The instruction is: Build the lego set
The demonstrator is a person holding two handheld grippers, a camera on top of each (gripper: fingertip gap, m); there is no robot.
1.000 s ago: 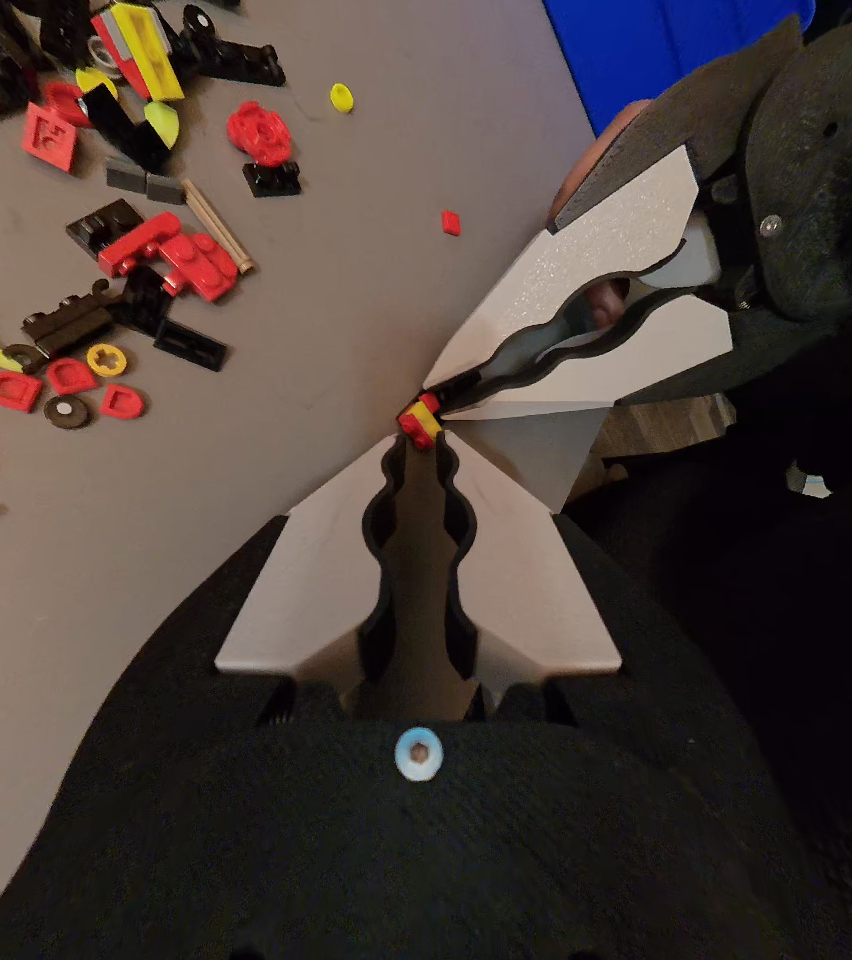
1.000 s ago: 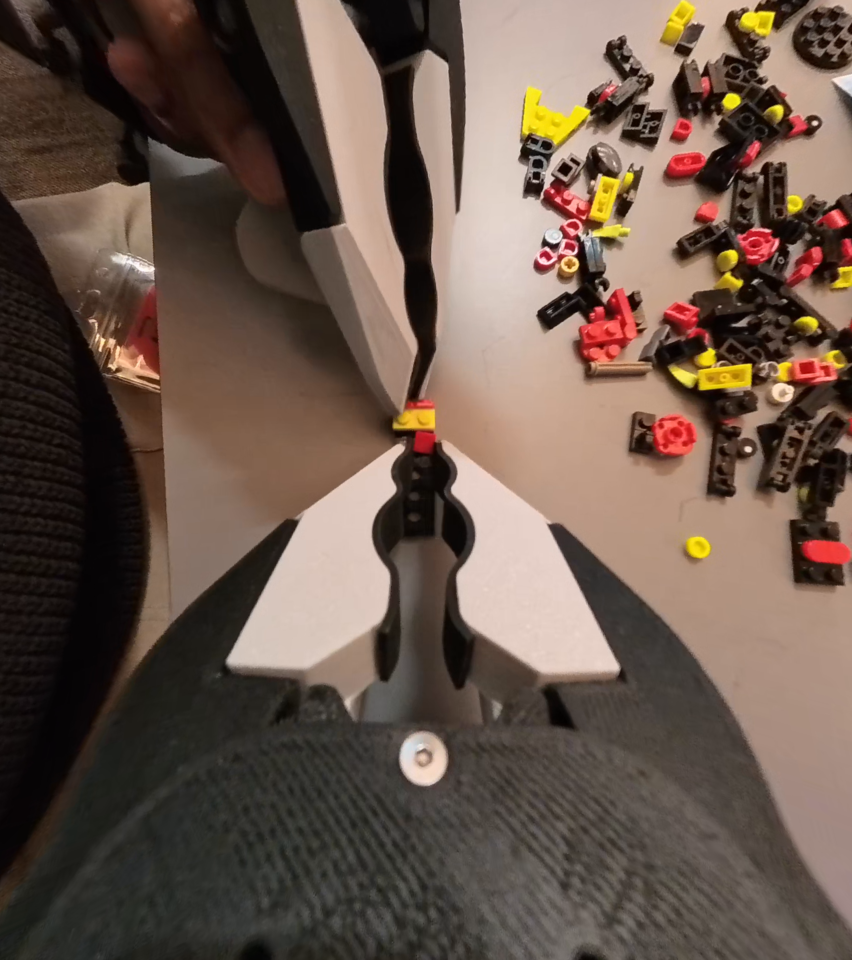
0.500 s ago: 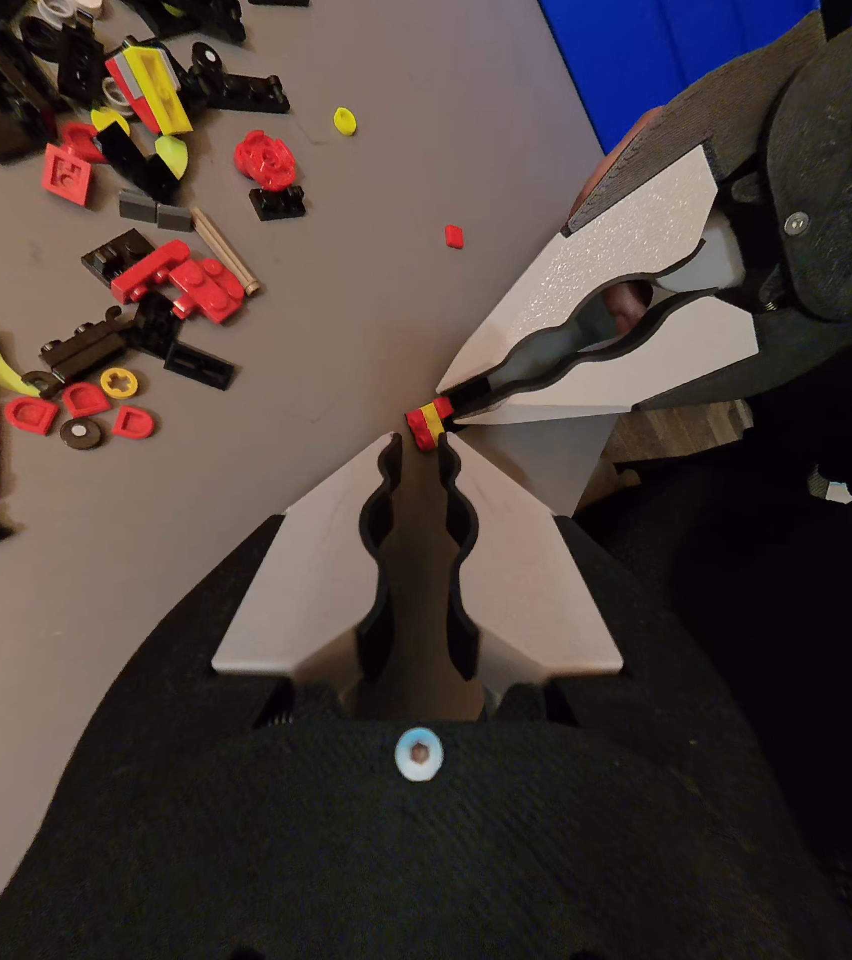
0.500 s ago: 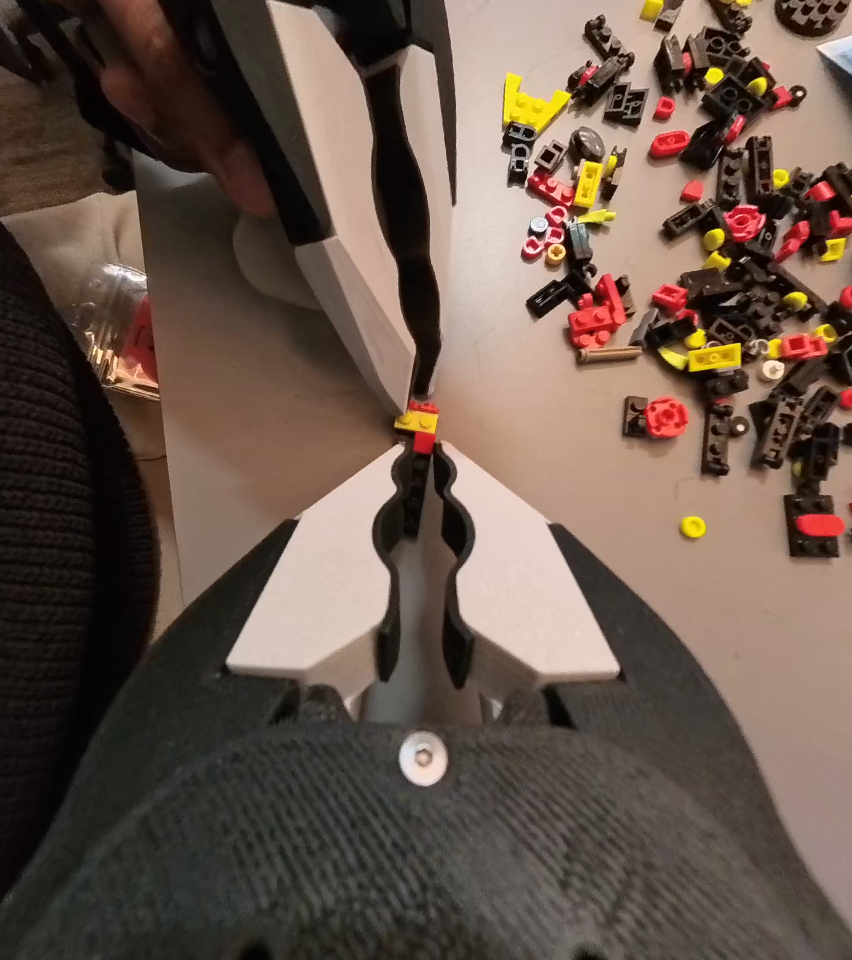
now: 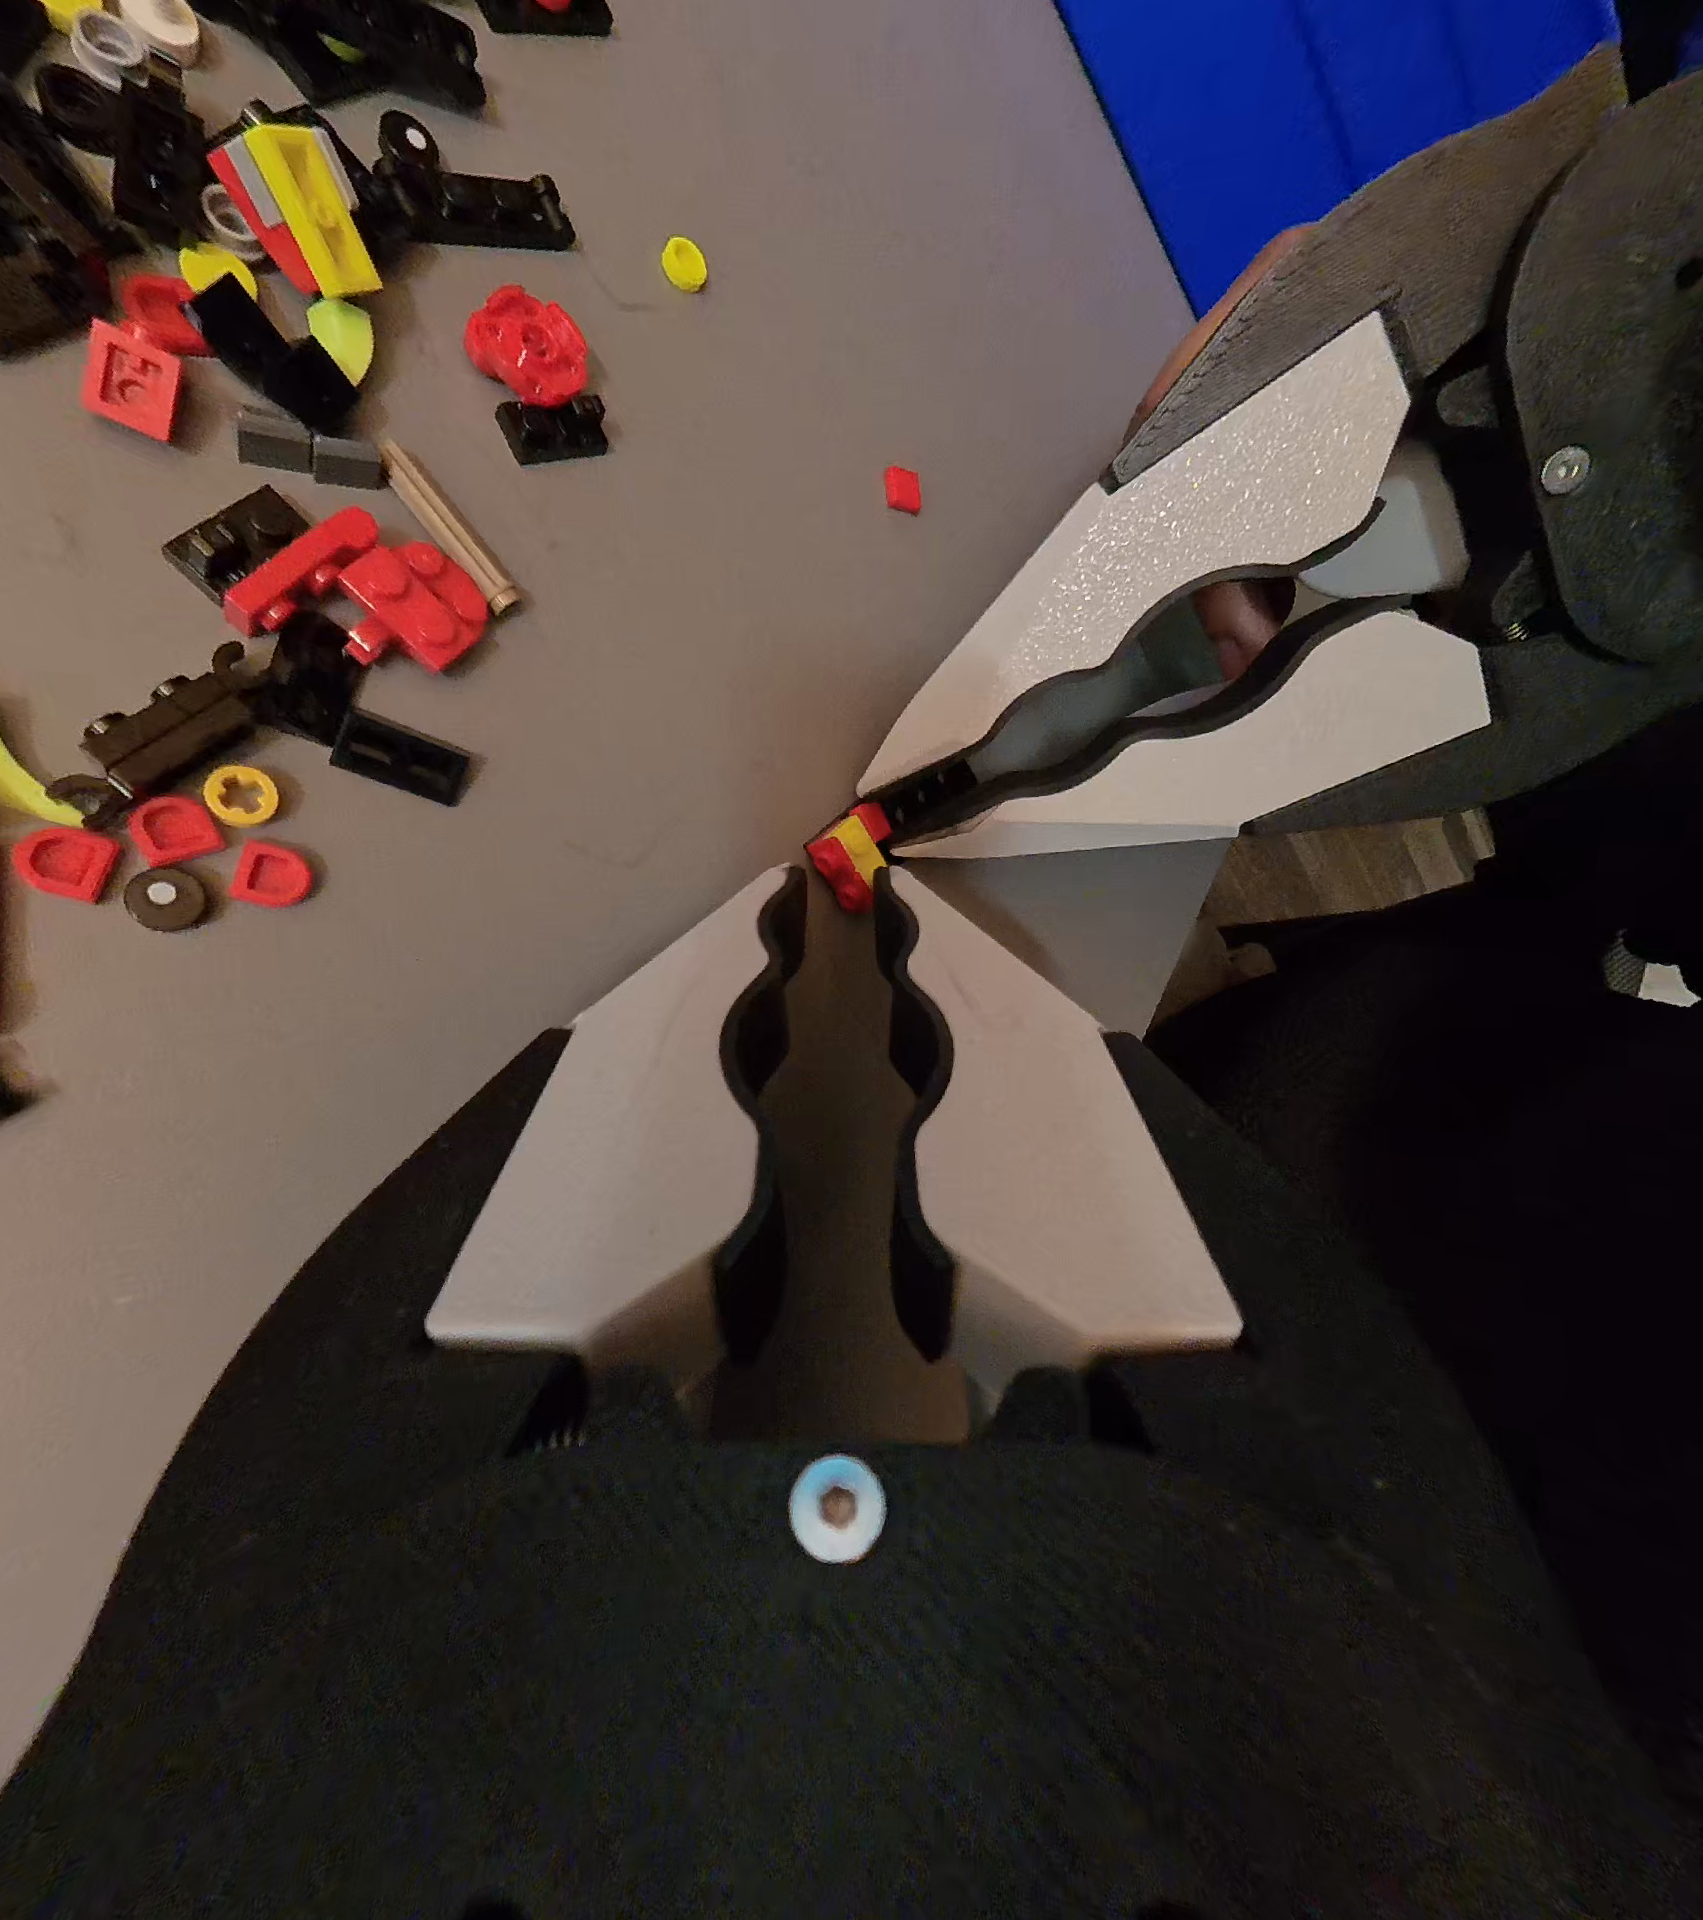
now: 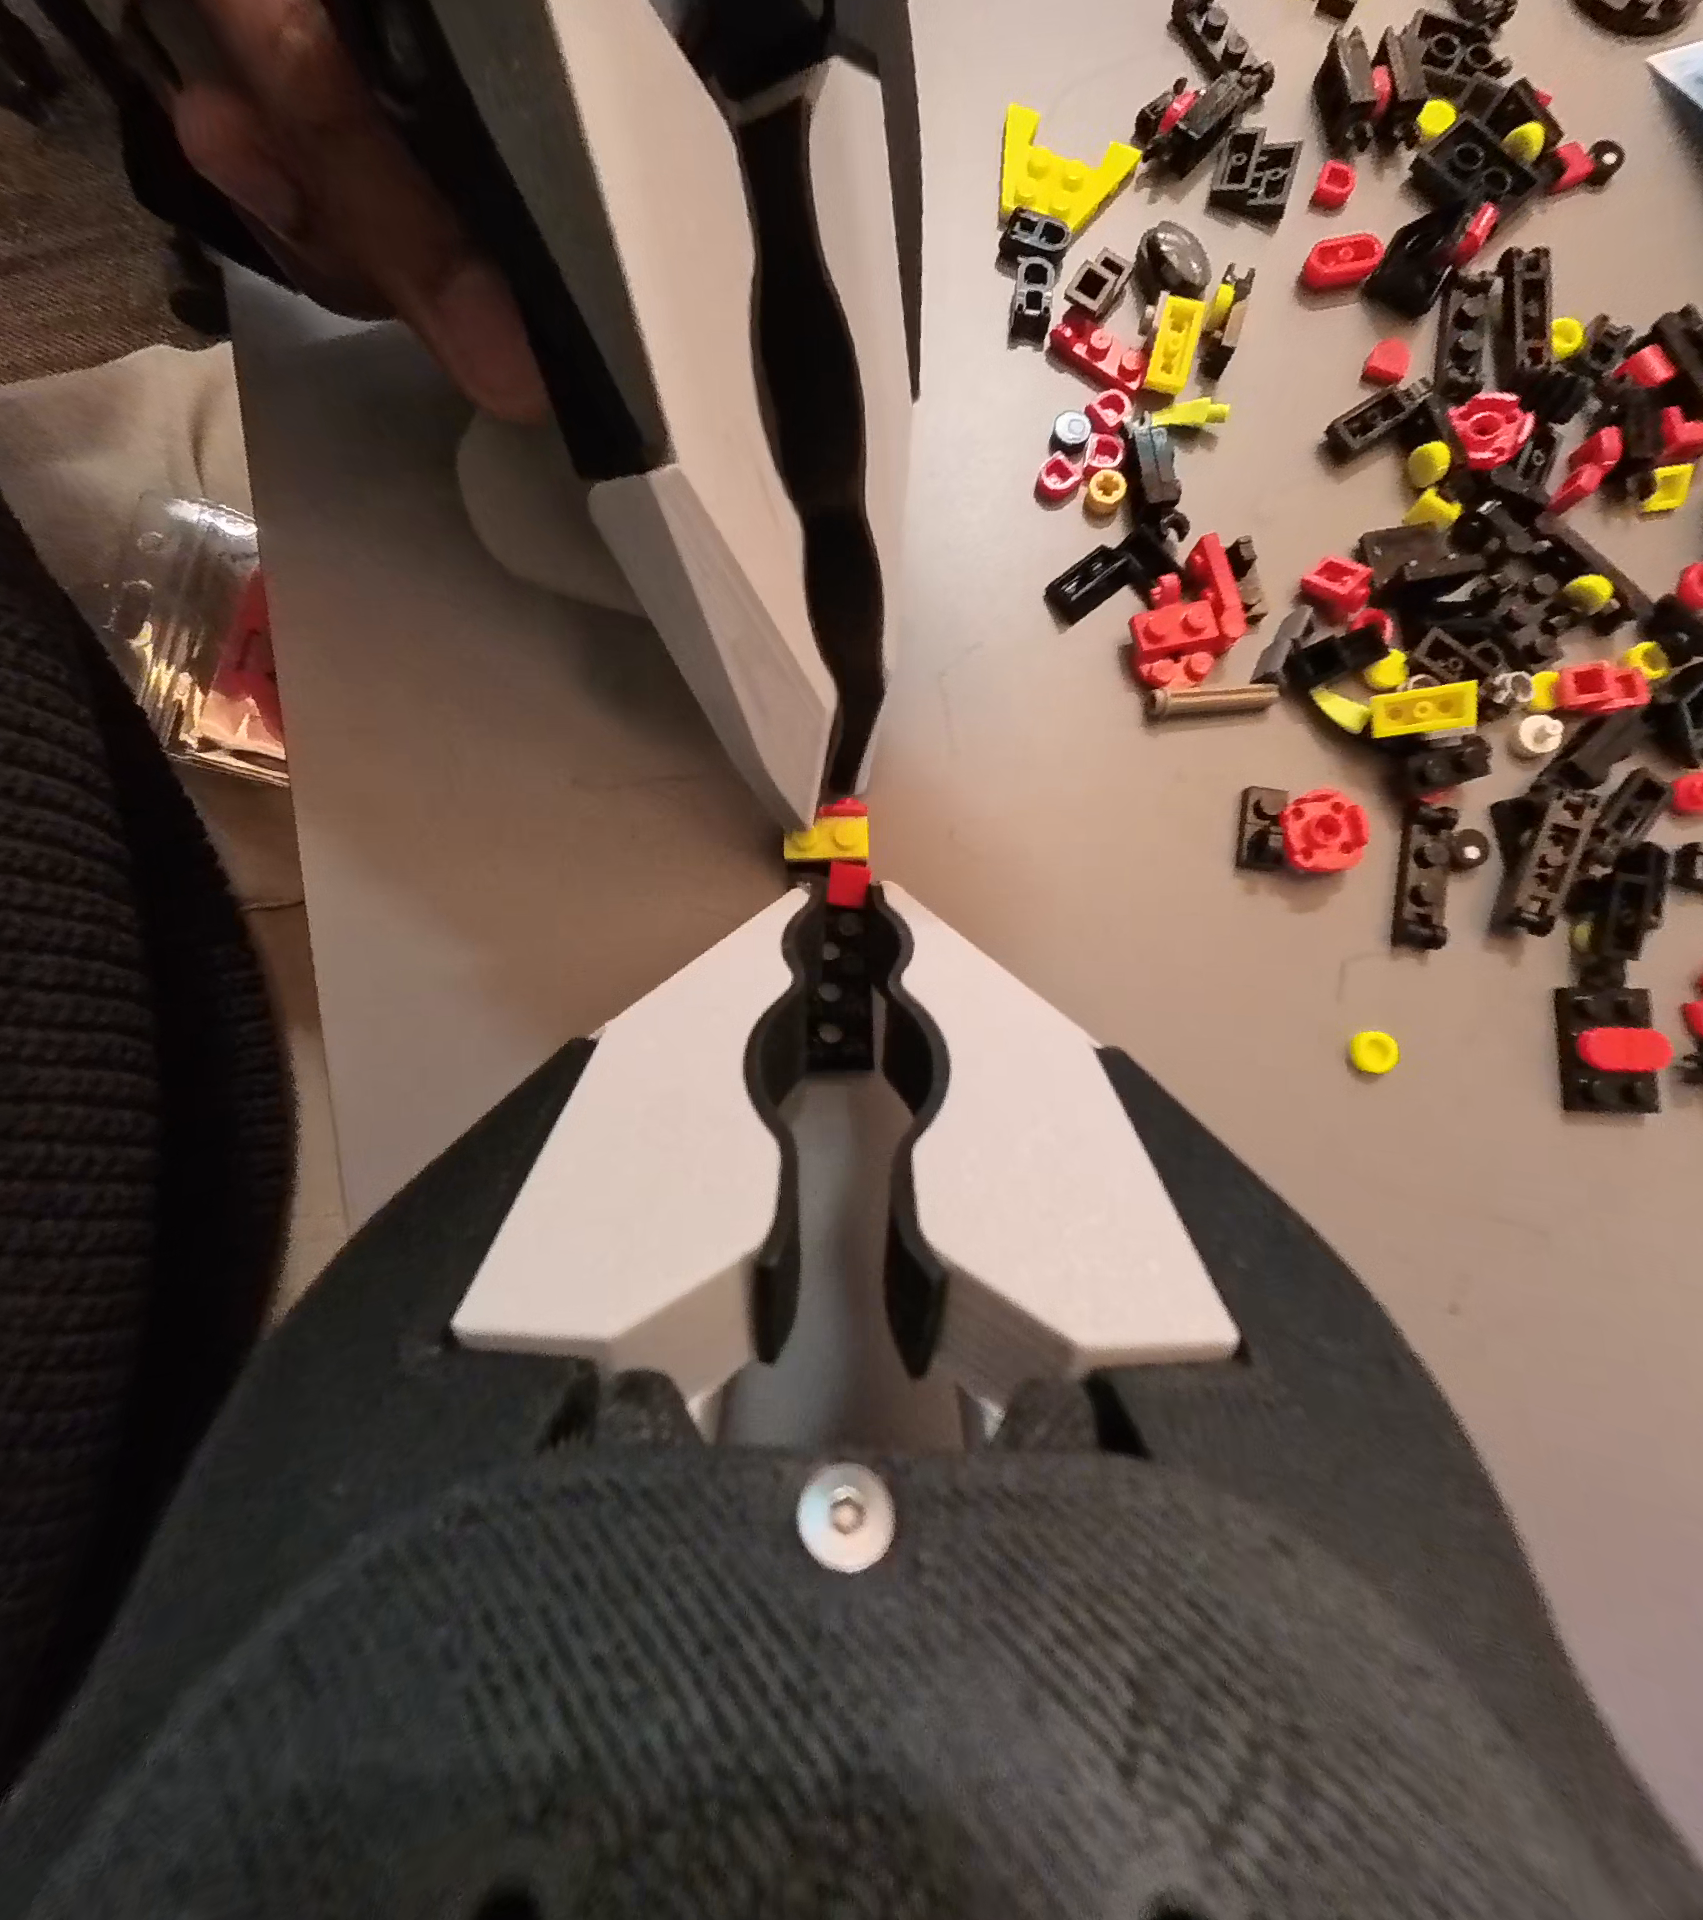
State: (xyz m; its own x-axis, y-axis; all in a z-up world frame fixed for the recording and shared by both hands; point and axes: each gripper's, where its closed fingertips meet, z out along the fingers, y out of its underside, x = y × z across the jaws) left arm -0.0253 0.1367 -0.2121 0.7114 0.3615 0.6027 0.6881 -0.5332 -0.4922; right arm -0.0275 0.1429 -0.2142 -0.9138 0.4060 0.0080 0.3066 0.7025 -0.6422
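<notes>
My right gripper [image 6: 845, 896] is shut on a black studded plate [image 6: 839, 987] that lies lengthwise between its fingers. A small red and yellow stack [image 6: 826, 840] sits on the plate's far end. My left gripper [image 5: 836, 881] meets it tip to tip, its tips closed around the red end of the stack [image 5: 849, 857]. In the left wrist view the right gripper [image 5: 883, 821] comes in from the right with the black plate [image 5: 930, 795]. In the right wrist view the left gripper [image 6: 847, 795] comes down from the top. Both are held just above the grey table [image 5: 670, 675].
Loose red, black and yellow pieces are strewn on the table's left in the left wrist view [image 5: 359, 592] and right in the right wrist view [image 6: 1449, 623]. A small red tile [image 5: 901, 488] lies alone. A plastic bag [image 6: 192, 644] lies past the table edge. A hand [image 6: 338, 187] holds the left gripper. Left and right tips are no more than a few centimetres apart.
Both grippers stay tip to tip on the stack. The pair has drifted slightly over the table, so the loose pieces sit a little differently in both views.
</notes>
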